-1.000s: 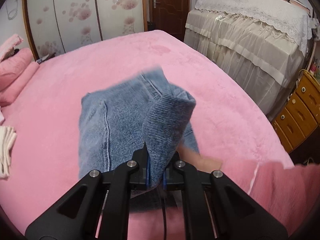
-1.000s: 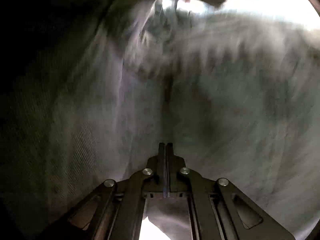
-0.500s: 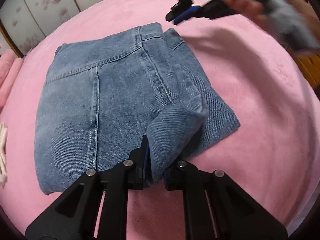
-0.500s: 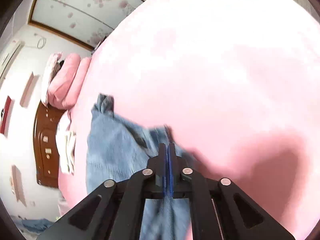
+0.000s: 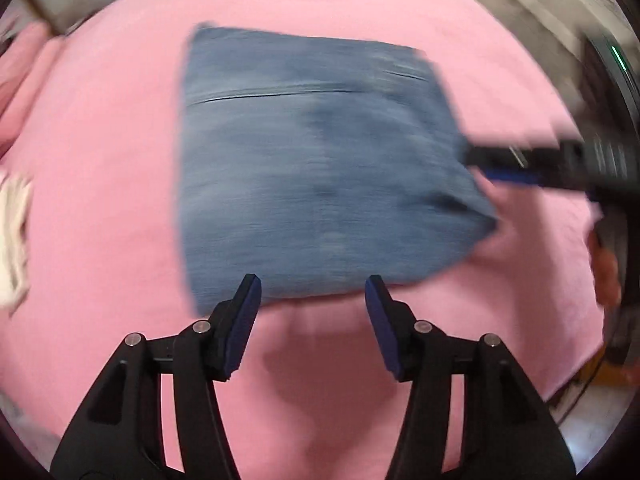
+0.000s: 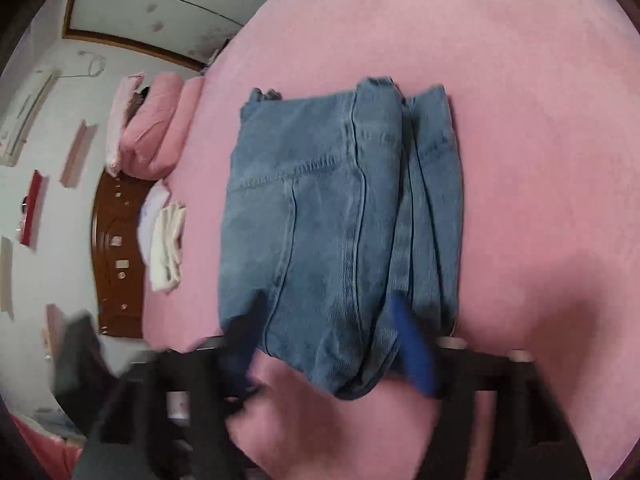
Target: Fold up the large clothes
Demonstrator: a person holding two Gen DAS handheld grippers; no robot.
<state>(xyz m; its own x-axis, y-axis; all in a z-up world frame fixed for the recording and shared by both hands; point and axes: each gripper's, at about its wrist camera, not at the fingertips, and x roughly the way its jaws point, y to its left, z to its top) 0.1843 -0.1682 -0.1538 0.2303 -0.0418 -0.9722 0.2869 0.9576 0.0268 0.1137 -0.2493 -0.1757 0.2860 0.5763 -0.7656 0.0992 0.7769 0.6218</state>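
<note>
The pink bed (image 5: pixel 100 160) fills both views, and the folded jeans (image 6: pixel 340 216) lie flat on it near its middle as a compact rectangle. Half a second ago the left gripper (image 5: pixel 312 296) pinched a raised corner of the denim; now its jaws stand spread wide and empty, just short of the near edge, and that corner has dropped flat. The right gripper (image 6: pixel 332 344), clenched earlier, is blurred at the bundle's end; its blue pads appear spread either side of the denim, released. With both tongs off the cloth, the last fold looks finished. A folded white cloth (image 6: pixel 168 248) lies near the pink pillows (image 6: pixel 152 140). No container appears in either view.
</note>
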